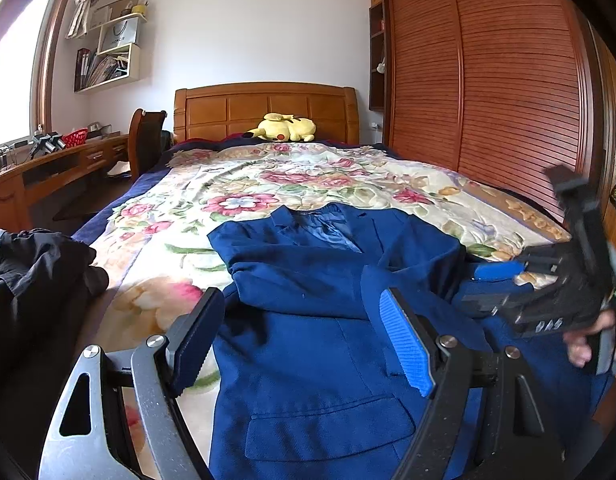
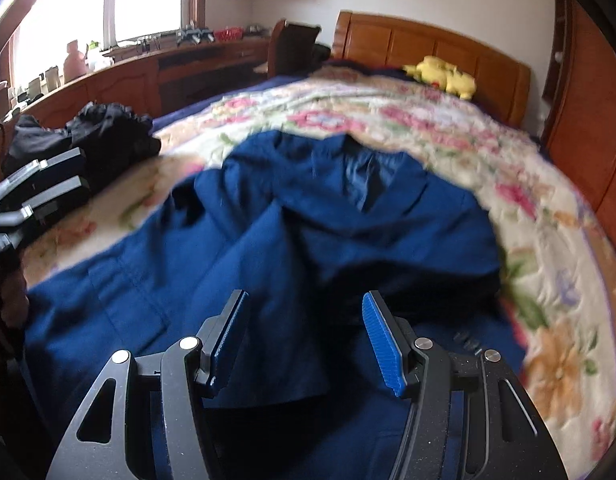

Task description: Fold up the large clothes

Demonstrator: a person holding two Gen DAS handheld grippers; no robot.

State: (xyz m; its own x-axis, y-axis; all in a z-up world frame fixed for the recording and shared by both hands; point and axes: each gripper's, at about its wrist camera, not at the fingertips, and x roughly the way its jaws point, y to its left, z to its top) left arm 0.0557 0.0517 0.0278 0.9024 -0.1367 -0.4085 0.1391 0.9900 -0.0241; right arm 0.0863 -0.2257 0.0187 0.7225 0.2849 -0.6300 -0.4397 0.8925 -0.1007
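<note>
A blue jacket point(image 1: 327, 320) lay front up on the near part of a bed covered with a floral blanket point(image 1: 244, 196), its collar toward the far headboard point(image 1: 268, 110) and its hem toward the cameras. One sleeve was folded across the chest, and a flap pocket showed on the near front panel. The left gripper point(image 1: 304, 340) hung above the jacket's lower left part with its jaws spread wide and nothing between them. The right gripper point(image 2: 304, 340) hung over the folded sleeve near the middle of the jacket, its jaws likewise spread and holding nothing; in the left wrist view it point(image 1: 503, 276) appeared at the right edge, over the jacket's right side, with the person's hand point(image 1: 587, 340) behind it. A heap of black clothes point(image 1: 36, 272) sat on the bed's left edge, well apart from the jacket. A yellow plush toy point(image 1: 286, 128) rested against the headboard at the far end. A wooden desk point(image 1: 60, 164) ran along the left wall under the window, and a slatted wooden wardrobe point(image 1: 487, 80) stood to the right of the bed.
</note>
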